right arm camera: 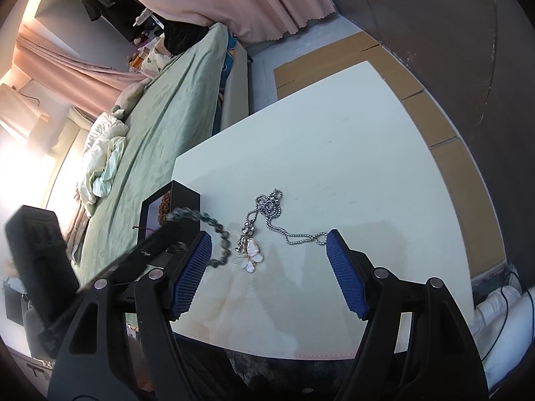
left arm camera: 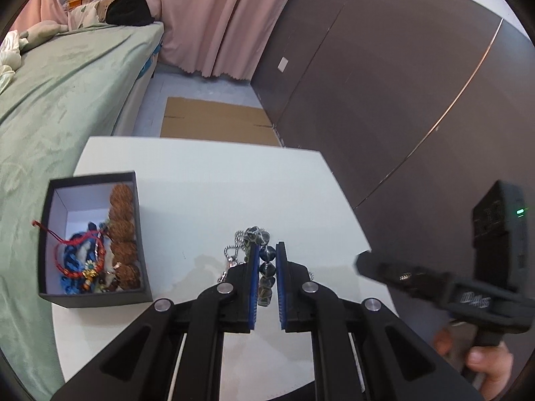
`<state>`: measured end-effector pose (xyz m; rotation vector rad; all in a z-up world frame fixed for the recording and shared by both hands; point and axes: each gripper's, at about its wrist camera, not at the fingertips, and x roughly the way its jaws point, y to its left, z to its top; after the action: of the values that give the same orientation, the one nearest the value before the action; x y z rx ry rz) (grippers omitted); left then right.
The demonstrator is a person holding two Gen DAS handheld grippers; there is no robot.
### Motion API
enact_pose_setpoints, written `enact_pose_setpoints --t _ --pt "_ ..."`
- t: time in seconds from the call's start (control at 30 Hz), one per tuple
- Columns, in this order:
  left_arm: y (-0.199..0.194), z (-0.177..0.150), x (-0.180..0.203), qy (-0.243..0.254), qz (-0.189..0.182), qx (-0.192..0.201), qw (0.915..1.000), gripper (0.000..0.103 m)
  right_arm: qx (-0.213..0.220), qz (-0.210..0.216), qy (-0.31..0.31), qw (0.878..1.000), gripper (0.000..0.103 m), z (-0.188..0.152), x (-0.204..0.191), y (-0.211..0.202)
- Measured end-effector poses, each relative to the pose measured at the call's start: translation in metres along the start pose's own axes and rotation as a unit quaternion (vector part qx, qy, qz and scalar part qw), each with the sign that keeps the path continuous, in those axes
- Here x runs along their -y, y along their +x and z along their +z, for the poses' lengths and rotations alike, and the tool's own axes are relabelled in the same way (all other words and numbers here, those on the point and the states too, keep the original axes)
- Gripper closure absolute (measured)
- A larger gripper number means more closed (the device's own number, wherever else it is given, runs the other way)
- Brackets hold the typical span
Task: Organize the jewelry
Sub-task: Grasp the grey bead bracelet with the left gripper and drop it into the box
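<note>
Presently my left gripper [left arm camera: 267,260] pinches the bead bracelet [left arm camera: 266,269] clear of the table [left arm camera: 207,180], bound for the box [left arm camera: 93,237], while my right gripper [right arm camera: 269,250] waits open over the chain necklace [right arm camera: 267,205].

Both pictures were round and bent at the edges, with dark corners, so the table [right arm camera: 334,140] and the wall [left arm camera: 384,83] looked curved. In the right wrist view, strong light came in from the left side and made a white glare there, and the curtain [right arm camera: 67,60] beside it glowed pink and orange, while soft gray shadows lay on the table in front of the fingers. The left wrist view was dimmer and more even, and the right gripper [left arm camera: 362,264] at its right edge looked blurry, with a small green light [left arm camera: 520,213] shining on it.
</note>
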<state>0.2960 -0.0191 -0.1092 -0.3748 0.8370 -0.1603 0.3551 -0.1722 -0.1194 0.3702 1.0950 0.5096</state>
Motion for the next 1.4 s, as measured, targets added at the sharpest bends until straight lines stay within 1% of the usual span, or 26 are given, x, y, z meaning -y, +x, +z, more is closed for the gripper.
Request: enact_pose_setpoints --t 0.2,0.3,0.5,0.6,0.7,0.83,0.9,1.07,1.2,1.23,1.27,1.3,1.33,1.37,1.4 --pt "-0.024 0.01 -0.007 -0.006 0.0 0.02 0.9998 0.095 -0.016 -0.005 -0.01 1.0 0.032 -0.001 -0.01 0.015" --pt "-0.034 0.012 -0.015 -0.01 0.005 0.028 0.9995 0.095 -0.035 -0.013 -0.022 0.999 0.033 -0.005 -0.019 0.028" --pt "-0.054 0.015 -0.031 -0.026 0.009 0.041 0.9988 0.095 -0.076 -0.043 -0.061 0.994 0.033 -0.012 -0.032 0.056" --pt "-0.064 0.016 -0.04 -0.032 0.012 0.047 0.9983 0.095 -0.086 -0.057 -0.079 0.992 0.033 -0.014 -0.037 0.066" --pt "-0.072 0.018 -0.048 -0.037 0.015 0.052 0.9979 0.095 -0.101 -0.078 -0.112 0.986 0.032 -0.018 -0.045 0.078" --pt "-0.081 0.02 -0.057 -0.041 0.019 0.058 0.9973 0.095 -0.118 -0.116 -0.176 0.97 0.032 -0.029 -0.061 0.098" --pt "-0.084 0.021 -0.061 -0.044 0.022 0.06 0.997 0.095 -0.124 -0.12 -0.201 0.964 0.032 -0.033 -0.067 0.106" --pt "-0.091 0.02 -0.07 -0.047 0.03 0.063 0.9965 0.095 -0.128 -0.123 -0.217 0.96 0.032 -0.04 -0.066 0.123" --pt "-0.092 0.02 -0.081 -0.056 0.039 0.061 0.9958 0.095 -0.117 -0.125 -0.234 0.957 0.031 -0.041 -0.068 0.13" --pt "-0.093 0.02 -0.083 -0.059 0.041 0.06 0.9957 0.095 -0.113 -0.127 -0.239 0.956 0.032 -0.042 -0.07 0.131" --pt "-0.092 0.021 -0.086 -0.06 0.044 0.06 0.9954 0.095 -0.11 -0.132 -0.245 0.954 0.037 -0.042 -0.07 0.132" --pt "-0.092 0.022 -0.087 -0.057 0.049 0.06 0.9953 0.095 -0.108 -0.141 -0.251 0.952 0.045 -0.043 -0.071 0.133" --pt "-0.091 0.023 -0.089 -0.055 0.052 0.061 0.9953 0.095 -0.107 -0.147 -0.252 0.951 0.05 -0.043 -0.073 0.135" --pt "-0.09 0.025 -0.092 -0.056 0.053 0.059 0.9953 0.095 -0.106 -0.15 -0.249 0.951 0.058 -0.042 -0.072 0.134" --pt "-0.088 0.027 -0.096 -0.06 0.052 0.057 0.9952 0.095 -0.106 -0.148 -0.243 0.953 0.061 -0.04 -0.069 0.133"
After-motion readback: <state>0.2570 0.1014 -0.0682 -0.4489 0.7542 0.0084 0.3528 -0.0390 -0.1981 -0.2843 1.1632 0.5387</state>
